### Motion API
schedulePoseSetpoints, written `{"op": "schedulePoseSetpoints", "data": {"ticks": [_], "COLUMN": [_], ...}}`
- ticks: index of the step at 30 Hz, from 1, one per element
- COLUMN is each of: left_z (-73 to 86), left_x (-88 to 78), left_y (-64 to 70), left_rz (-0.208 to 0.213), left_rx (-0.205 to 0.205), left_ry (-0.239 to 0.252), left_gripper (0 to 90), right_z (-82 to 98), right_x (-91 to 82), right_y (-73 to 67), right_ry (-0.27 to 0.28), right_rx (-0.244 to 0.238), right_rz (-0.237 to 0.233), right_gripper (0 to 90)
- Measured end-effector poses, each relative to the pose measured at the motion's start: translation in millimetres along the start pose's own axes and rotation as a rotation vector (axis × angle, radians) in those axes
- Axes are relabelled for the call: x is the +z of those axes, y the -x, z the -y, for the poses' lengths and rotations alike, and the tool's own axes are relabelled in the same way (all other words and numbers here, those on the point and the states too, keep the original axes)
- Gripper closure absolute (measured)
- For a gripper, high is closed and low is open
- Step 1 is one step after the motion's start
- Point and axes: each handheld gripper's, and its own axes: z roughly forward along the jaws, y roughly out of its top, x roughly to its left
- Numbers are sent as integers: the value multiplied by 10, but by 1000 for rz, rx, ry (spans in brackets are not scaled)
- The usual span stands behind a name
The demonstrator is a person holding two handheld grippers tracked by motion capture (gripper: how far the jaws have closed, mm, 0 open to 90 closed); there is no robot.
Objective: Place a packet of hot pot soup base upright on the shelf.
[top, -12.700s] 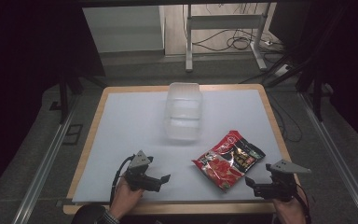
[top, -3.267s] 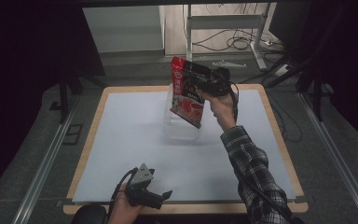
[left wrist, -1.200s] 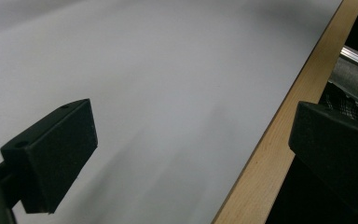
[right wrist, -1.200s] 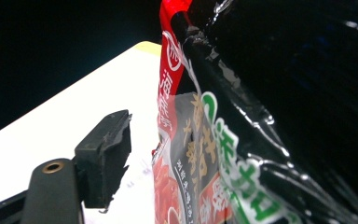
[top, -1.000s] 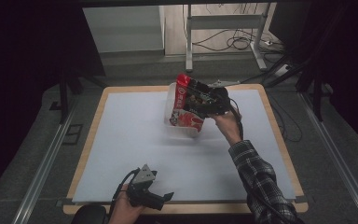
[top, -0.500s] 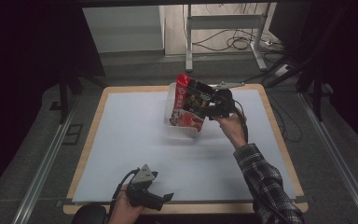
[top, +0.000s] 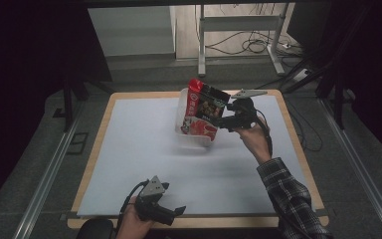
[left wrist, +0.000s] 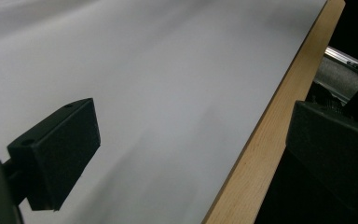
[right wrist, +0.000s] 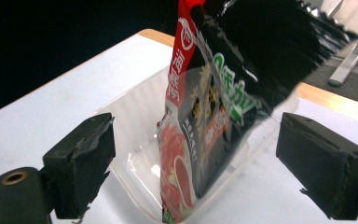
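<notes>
The right gripper (top: pixel 222 119) stands with its jaws spread wide and nothing pressed between them — they have just been opening, and in the right gripper view the pads sit well clear of the bag (right wrist: pixel 205 116) on either side. That bag, red and black with printed food on it, stands nearly upright on its lower edge inside the clear tray (right wrist: pixel 135 121), its top leaning toward two o'clock in that view. In the high view the right gripper is just beside the bag (top: pixel 204 112) at its three o'clock, and the hand (top: pixel 252 139) and plaid sleeve (top: pixel 288 199) run back from it toward five o'clock. The tray (top: pixel 189 142) lies on the white table (top: pixel 129 134) toward the far edge, around twelve o'clock from the table's middle. The left gripper (top: pixel 171 213) rests at the near edge, about seven o'clock from the tray and well apart from it — its jaws are released too, with bare white surface and the table's wooden rim (left wrist: pixel 261 144) showing between them in the left gripper view.
</notes>
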Motion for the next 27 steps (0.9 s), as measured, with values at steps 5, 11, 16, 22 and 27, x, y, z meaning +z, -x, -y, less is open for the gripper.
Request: {"op": "schedulePoseSetpoints", "data": {"ticks": [5,11,16,22,27], "left_z": [3,5,4,5,5], "left_x": [15,31,27,32,35], "left_y": [13,23,25,30,26], "left_rz": [-4,-5,-5,-5,-5], "left_rx": [15,27,30,34,37], "left_ry": [-8,-18,-17,-19,-20], "left_gripper": [26,24,24,24,23], "right_z": [82,163,223,288,362], "right_x": [-47,-94,-118,-151,-170], "right_y": [8,-29,-72,-99,-114], "right_ry": [-1,7,4,-3,-15], "right_rx": [4,-1,-8,-19,-24], "right_rz": [-8,-13,-12,-11,-10], "right_gripper": [113,103,97,90,82]}}
